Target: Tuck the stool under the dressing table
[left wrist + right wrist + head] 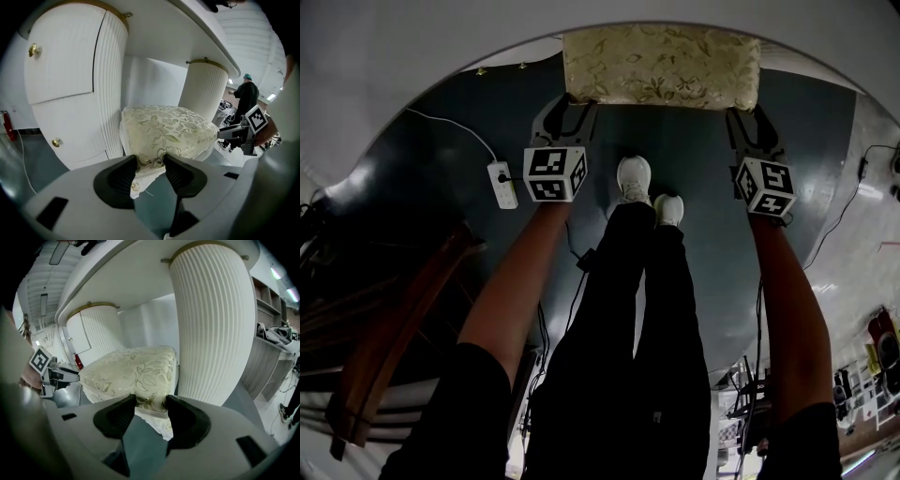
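The stool [661, 66], a padded seat in cream floral fabric, stands on the dark floor with its far side under the white dressing table [394, 56]. My left gripper [570, 101] holds the seat's near left corner and my right gripper [748, 114] the near right corner. In the left gripper view the cushion edge [164, 133] fills the gap between the pads of the left gripper [150, 161]. The right gripper [151, 401] is shut on the cushion [136, 371] in the same way. Fluted white columns [112, 84] [211, 324] flank the knee space.
A white power strip [502, 185] with its cable lies on the floor at the left. Dark wooden furniture [403, 319] stands near left. The person's white shoes [635, 178] are just behind the stool. Cables [853, 202] trail at the right. Another person [246, 93] stands far off.
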A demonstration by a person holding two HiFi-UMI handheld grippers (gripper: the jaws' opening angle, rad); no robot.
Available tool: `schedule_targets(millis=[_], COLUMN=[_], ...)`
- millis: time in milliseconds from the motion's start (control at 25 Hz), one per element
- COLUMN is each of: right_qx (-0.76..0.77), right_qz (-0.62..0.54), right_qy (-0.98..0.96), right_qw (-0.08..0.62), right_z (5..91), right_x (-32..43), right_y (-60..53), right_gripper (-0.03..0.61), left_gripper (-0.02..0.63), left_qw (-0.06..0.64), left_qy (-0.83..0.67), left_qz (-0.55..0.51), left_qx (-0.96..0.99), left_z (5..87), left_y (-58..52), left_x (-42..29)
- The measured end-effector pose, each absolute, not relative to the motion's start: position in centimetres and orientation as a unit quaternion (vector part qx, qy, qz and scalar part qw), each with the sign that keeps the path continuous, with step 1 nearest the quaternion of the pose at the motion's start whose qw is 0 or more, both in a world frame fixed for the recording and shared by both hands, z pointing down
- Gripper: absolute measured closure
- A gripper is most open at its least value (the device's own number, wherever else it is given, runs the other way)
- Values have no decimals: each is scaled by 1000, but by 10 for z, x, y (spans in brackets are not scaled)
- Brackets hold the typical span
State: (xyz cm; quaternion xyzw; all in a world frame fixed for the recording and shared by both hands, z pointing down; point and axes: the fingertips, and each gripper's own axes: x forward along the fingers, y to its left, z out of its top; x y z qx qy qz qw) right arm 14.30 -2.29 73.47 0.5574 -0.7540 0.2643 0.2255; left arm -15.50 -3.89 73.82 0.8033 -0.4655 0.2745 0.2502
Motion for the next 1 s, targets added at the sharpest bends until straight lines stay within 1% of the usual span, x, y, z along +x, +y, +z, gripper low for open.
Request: schedule_targets(millis=[1000], right_qx=[551], right_qz=[252], right_qy=[-765], right_qw=[220], right_z=[735], right_x=[145], right_y=[-29], right_gripper=[339], left_gripper=[407], left_qw=[240], left_qy=[-483], left_qz=[260], left_qx=[801], left_z=[741], left_y=[-36], left_x=[-153])
